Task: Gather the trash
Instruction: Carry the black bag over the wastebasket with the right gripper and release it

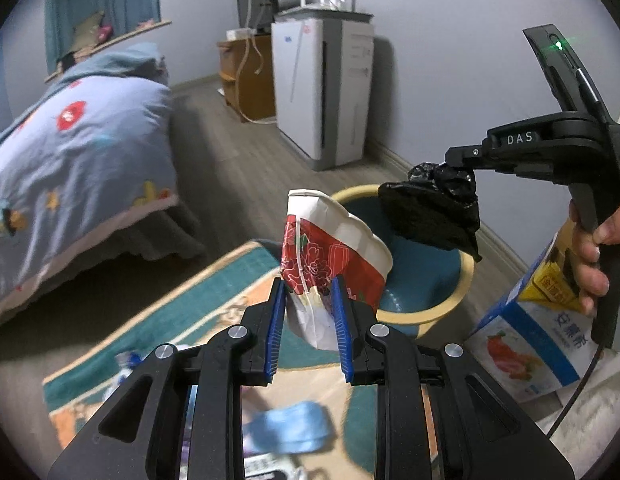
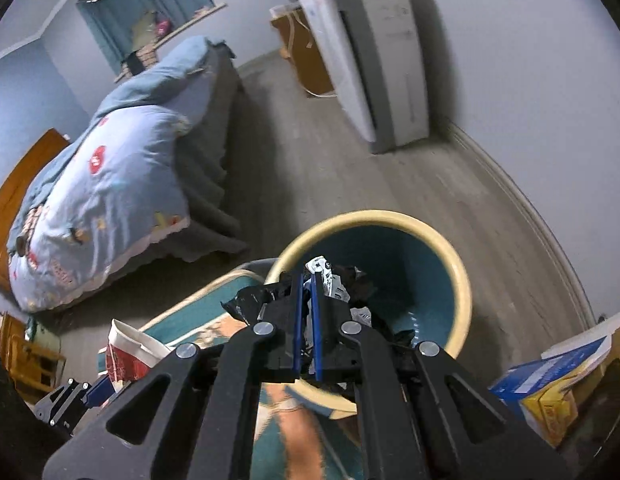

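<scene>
The bin point(image 2: 461, 276) stands on the floor beside the rug point(image 1: 230, 280). Left gripper point(image 1: 308, 292) – jaws clamped on a crushed paper cup point(image 1: 333, 248); right gripper point(image 2: 308, 284) – jaws clamped on a crumpled black bag point(image 1: 433, 208) above the bin. Risk: early release drops either item outside the rim.

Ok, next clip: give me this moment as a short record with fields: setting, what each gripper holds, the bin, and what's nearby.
setting: bedroom, bed on a wood floor, patterned rug
left gripper: shut on crushed red-and-white paper cup
right gripper: shut on crumpled black plastic bag, some white printed scrap with it
trash bin: round, cream rim, teal inside, on the floor; right gripper above its opening
nearby: blue-and-yellow carton beside the bin, white air purifier by the wall
task state: both items held, not yet dropped
</scene>
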Tool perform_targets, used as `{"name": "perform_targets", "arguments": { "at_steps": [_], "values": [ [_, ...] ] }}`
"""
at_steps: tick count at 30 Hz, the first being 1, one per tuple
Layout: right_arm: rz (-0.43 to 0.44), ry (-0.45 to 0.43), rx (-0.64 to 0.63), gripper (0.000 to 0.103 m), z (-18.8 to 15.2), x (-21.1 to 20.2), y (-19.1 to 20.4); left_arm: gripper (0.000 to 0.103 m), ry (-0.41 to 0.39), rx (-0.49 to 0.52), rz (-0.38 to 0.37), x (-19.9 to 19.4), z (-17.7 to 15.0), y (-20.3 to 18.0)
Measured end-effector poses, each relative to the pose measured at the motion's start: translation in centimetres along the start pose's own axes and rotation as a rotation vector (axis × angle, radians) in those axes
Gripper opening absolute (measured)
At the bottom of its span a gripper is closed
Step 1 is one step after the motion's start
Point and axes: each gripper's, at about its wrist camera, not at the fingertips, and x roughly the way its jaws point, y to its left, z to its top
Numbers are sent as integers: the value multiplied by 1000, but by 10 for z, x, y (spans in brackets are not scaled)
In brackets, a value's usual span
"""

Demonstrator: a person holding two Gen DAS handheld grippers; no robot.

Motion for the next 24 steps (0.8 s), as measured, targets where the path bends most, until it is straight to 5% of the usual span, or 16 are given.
{"name": "perform_targets", "arguments": {
  "at_steps": [18,20,22,24],
  "values": [
    [-12,87,34,4,-6,35,-26,26,115,11,-52,93,11,-44],
    [-19,82,18,5,-5,35,-25,35,115,12,-49,95,10,-46],
    [-24,78,18,7,-4,34,-25,60,107,12,-39,94,9,-45],
    [-25,76,34,17,-4,33,-27,67,82,-4,-42,89,10,-43]
  ]
}}
